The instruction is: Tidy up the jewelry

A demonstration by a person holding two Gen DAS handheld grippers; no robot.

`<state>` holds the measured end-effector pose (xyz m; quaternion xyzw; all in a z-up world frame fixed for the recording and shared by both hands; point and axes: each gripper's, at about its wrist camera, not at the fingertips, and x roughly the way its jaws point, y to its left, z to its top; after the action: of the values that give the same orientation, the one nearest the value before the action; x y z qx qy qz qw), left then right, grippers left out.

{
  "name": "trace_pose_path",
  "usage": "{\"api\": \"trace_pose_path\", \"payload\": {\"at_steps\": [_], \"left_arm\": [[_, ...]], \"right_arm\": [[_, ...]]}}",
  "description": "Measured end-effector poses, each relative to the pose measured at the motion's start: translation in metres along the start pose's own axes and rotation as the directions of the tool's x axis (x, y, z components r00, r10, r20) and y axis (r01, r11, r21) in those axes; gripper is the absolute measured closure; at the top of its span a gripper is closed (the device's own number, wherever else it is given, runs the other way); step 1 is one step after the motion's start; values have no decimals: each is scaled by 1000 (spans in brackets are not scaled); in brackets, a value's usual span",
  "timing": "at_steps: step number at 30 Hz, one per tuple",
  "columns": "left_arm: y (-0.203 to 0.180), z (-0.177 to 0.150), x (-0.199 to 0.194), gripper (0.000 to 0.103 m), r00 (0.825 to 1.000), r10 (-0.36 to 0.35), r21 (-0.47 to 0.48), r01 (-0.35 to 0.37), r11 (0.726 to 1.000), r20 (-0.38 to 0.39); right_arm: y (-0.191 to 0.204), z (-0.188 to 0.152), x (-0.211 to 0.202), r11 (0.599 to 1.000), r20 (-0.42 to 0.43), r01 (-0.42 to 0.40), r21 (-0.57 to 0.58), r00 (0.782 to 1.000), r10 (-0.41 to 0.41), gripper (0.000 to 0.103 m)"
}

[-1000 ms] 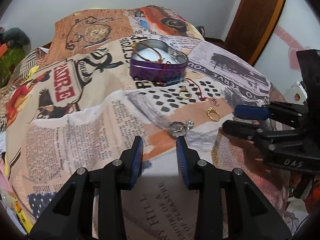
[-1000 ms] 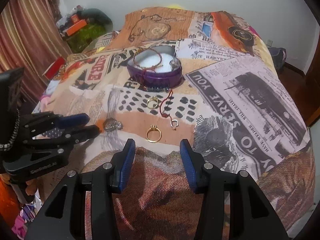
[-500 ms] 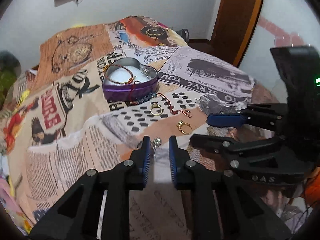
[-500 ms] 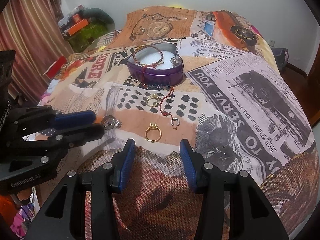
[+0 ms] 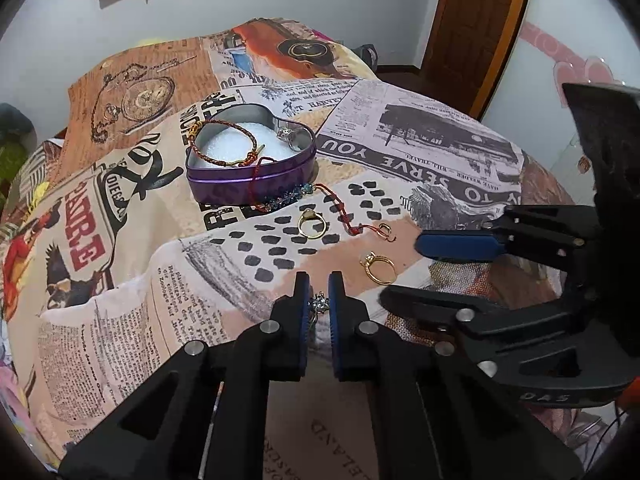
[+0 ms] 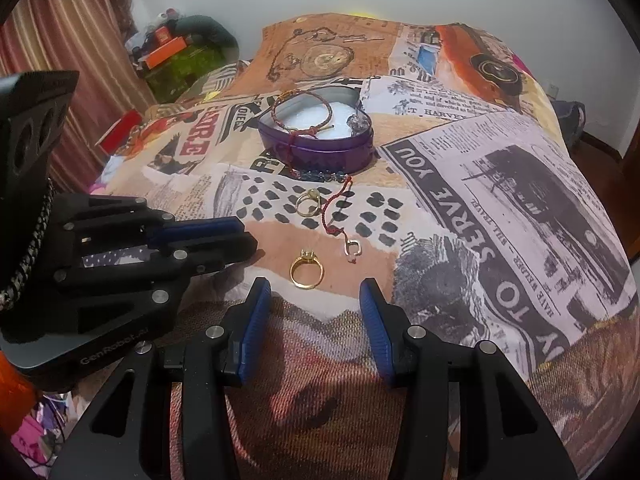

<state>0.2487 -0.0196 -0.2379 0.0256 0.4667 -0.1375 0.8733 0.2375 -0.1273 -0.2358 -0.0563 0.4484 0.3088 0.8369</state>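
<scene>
My left gripper (image 5: 318, 300) is shut on a silver ring with a pale stone (image 5: 319, 305), pinched between its blue pads just above the bedspread. It also shows in the right wrist view (image 6: 244, 238). My right gripper (image 6: 314, 300) is open and empty, just short of a gold ring (image 6: 306, 270). A second gold ring (image 6: 307, 202) and a red cord bracelet (image 6: 336, 208) lie nearer the purple heart-shaped tin (image 6: 320, 150). The tin (image 5: 248, 182) holds a braided bracelet (image 5: 224, 144) and a silver ring (image 5: 296, 136). A blue bead chain (image 5: 288, 196) lies against the tin's front.
Everything lies on a bed covered with a newspaper-print spread (image 6: 500, 200). Clutter and a curtain (image 6: 60, 40) stand at the far left. A wooden door (image 5: 472, 20) is at the far right, beyond the bed's edge.
My left gripper has closed from open onto the silver ring and moved in toward it. My right gripper has stayed open and edged nearer the gold ring.
</scene>
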Motion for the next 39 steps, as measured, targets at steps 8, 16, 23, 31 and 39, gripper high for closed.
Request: {"api": "trace_pose_path", "payload": {"at_steps": [8,16,23,31,39], "left_arm": [[20,8,-28,103,997,-31,-87,36,996,67],[30,6,-49,103,995,21,-92,-13,996,93],[39,5,-62,103,993,43,-115,-30,993,113],[44,4,-72,103,989,38,-133,-19,991,143],[42,-4,-66,103,990,32,-116,-16,993,134]], "right_arm": [[10,7,12,998,-10,-1,-64,1000,0,77],[8,6,13,998,-8,-19,-58,1000,19,86],[5,8,7,1000,-6,-19,-15,1000,18,100],[11,12,-9,999,42,9,-43,999,-8,100],[11,13,5,999,-16,30,-37,999,-30,66]]}}
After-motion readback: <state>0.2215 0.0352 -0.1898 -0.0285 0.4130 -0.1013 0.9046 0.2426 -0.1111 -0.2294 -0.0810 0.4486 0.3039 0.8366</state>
